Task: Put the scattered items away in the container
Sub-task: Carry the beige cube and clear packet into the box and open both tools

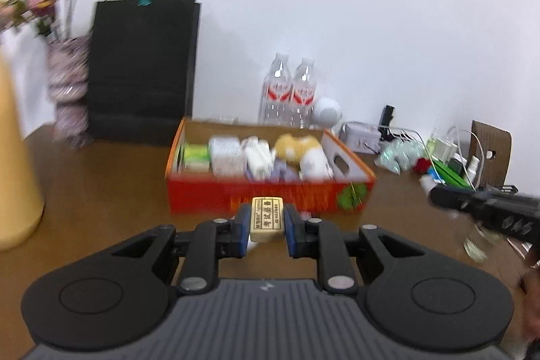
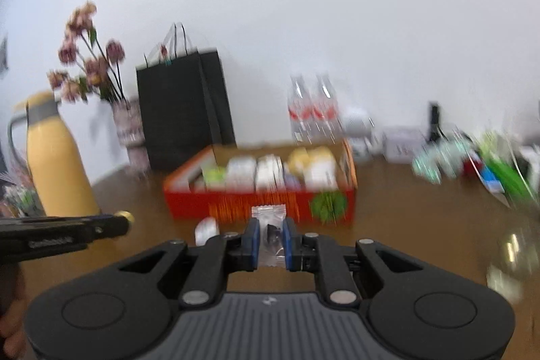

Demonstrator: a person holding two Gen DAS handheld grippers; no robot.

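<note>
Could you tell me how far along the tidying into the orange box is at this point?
Well underway. The orange box already holds several items, among them a yellow plush toy and white packets. In hand: the left gripper grips a cream eraser, and the right gripper grips a clear wrapped sachet; neither is over the box yet. Left: a small white item on the table.
</note>
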